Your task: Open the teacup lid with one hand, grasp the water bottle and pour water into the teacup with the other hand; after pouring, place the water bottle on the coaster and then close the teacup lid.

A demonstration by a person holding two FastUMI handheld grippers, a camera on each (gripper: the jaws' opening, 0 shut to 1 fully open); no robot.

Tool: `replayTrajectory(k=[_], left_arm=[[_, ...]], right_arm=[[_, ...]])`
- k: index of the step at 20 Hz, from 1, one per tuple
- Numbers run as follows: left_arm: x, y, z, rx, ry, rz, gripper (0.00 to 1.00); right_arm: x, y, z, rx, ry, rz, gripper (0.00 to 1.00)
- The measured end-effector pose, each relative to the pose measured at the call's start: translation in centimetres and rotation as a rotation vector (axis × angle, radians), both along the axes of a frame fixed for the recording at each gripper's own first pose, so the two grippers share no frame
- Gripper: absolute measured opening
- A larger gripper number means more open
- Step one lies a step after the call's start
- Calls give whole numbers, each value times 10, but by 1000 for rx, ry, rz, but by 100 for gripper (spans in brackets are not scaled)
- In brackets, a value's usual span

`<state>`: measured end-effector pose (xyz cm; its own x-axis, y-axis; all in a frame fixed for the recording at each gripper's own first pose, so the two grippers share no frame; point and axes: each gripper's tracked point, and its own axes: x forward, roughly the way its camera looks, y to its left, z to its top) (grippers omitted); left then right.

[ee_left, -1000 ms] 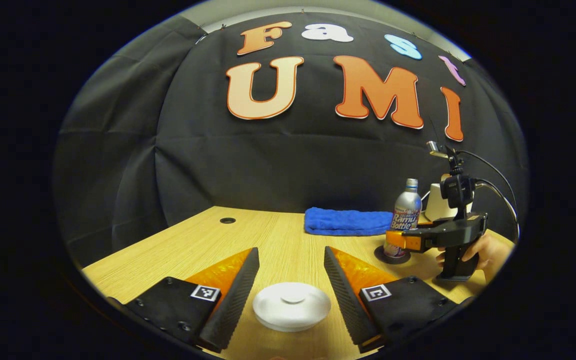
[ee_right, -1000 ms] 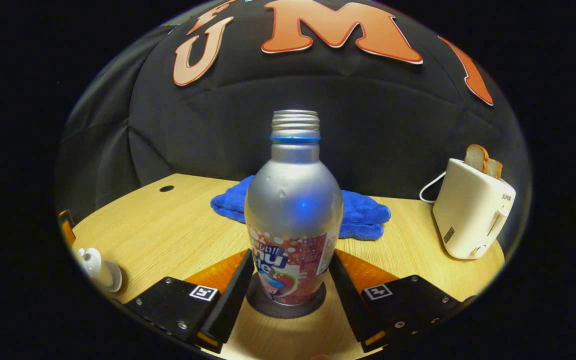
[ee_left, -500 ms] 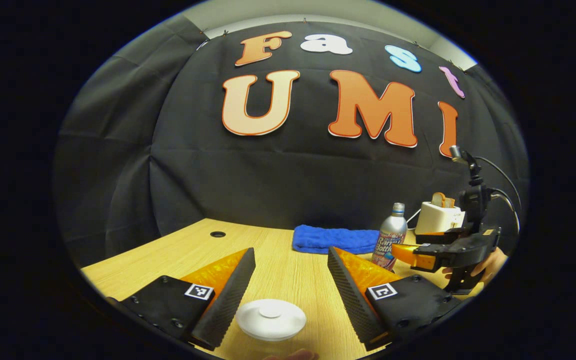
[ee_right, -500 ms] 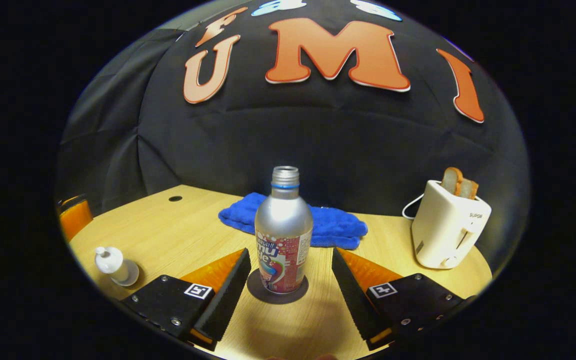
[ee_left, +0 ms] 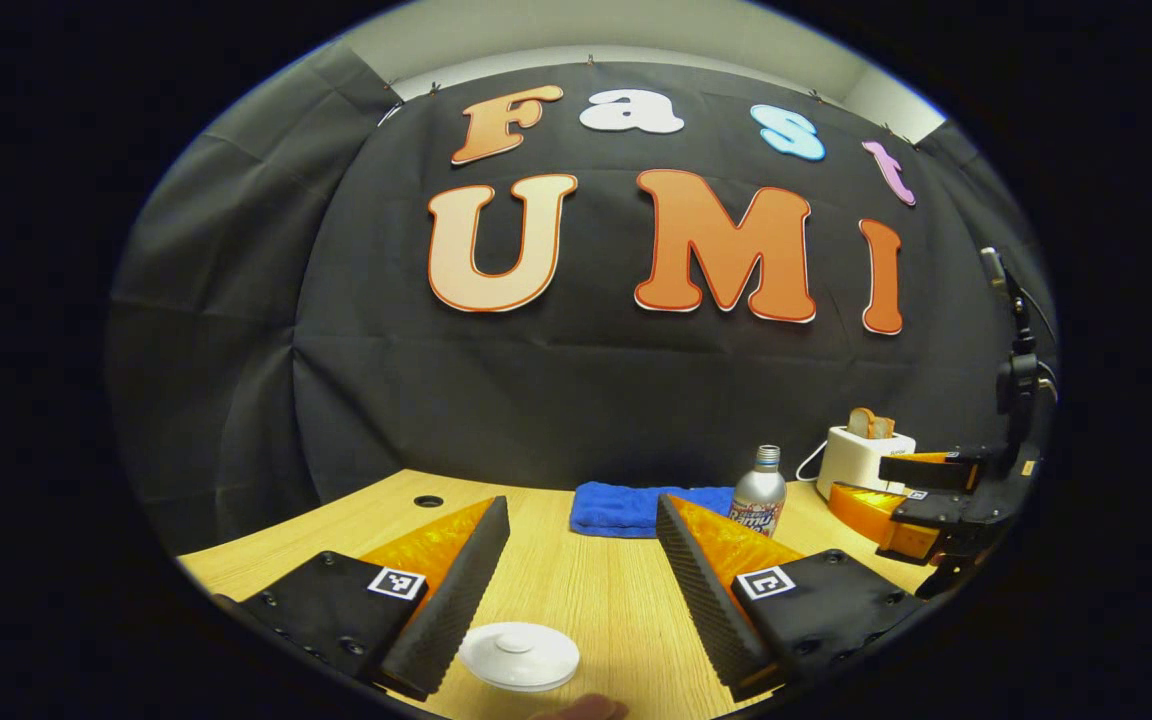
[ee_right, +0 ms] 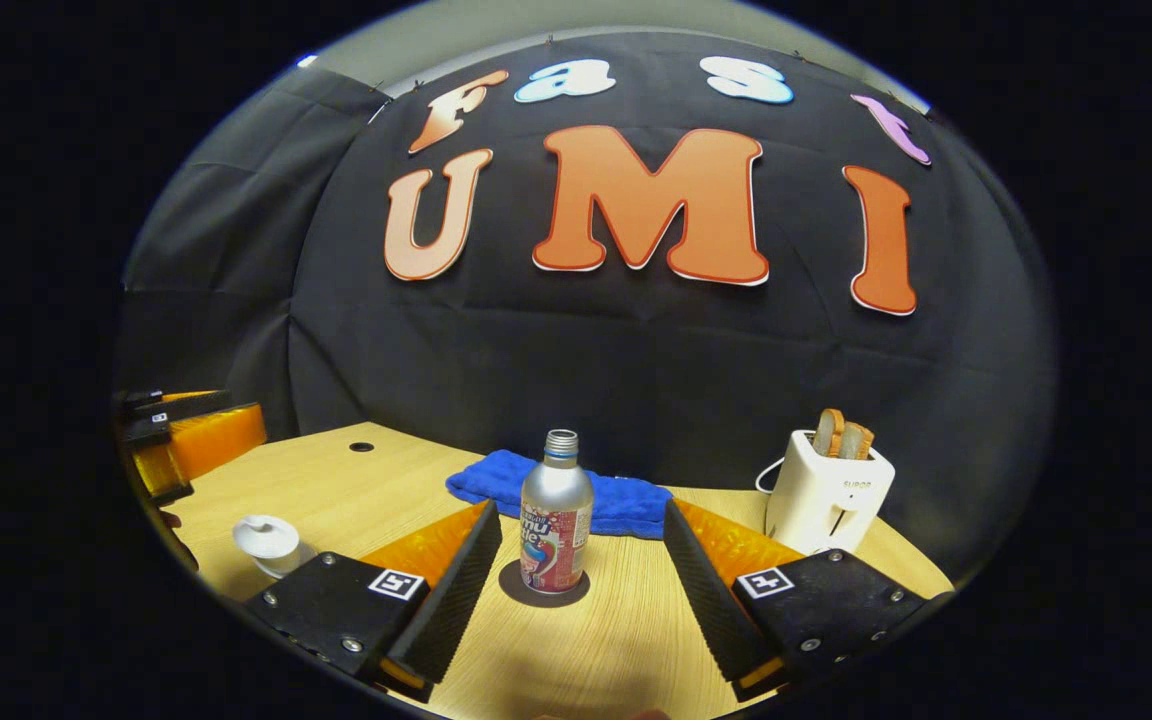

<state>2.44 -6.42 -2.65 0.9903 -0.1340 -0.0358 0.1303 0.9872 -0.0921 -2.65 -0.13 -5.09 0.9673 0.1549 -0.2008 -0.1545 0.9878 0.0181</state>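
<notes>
in the left gripper view the left gripper (ee_left: 576, 590) has its two fingers spread wide with nothing held between them, and the white teacup lid (ee_left: 519, 655) sits low between them, nearer the left finger and touching neither. the lid lies flat with its small knob pointing straight up; whether it is seated on a cup cannot be told from this view. the right gripper view shows what that view hides: the white teacup (ee_right: 270, 545) at the left of the wooden table (ee_right: 366, 490), lid on top, knob up, with the left gripper (ee_right: 181, 440) just behind it at the edge of the view.

in the right gripper view the right gripper (ee_right: 576, 590) is likewise wide open and empty. the water bottle (ee_right: 556, 527) stands upright beyond its fingertips, apart from both fingers, its long axis vertical and its uncapped threaded neck pointing up. it stands on the dark round coaster (ee_right: 543, 587). in the left gripper view the bottle (ee_left: 758, 492) is partly hidden behind the left gripper's own right finger.

behind the bottle lies a folded blue towel (ee_right: 626, 500). to the right stands a white toaster (ee_right: 826, 492) with bread slices in its slots. in the left gripper view the right gripper (ee_left: 921, 500) appears at the far right edge, its jaws apart, near the toaster (ee_left: 861, 458).
</notes>
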Motion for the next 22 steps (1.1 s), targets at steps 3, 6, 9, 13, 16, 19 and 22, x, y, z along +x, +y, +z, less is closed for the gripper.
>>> replayTrajectory(k=[3,6,9,13,16,19,22], left_arm=[[-4,-3,4,-15,-4,-1,94],[-6,0,6,-15,-16,2,97],[-9,1,11,-11,-29,7,97],[-11,2,15,-6,-41,8,97],[-12,1,17,0,-52,4,97],[-13,0,20,3,-65,1,94],[-14,0,22,6,-69,-1,97]], right_arm=[[-12,-6,-1,-4,-6,-9,98],[-19,-15,3,-36,-27,-26,98],[-25,-20,10,-34,-50,-32,98],[-28,-28,17,-31,-67,-57,98],[-30,-31,25,-36,-94,-66,97],[-31,-29,32,-38,-116,-59,97],[-31,-33,38,-35,-134,-75,96]])
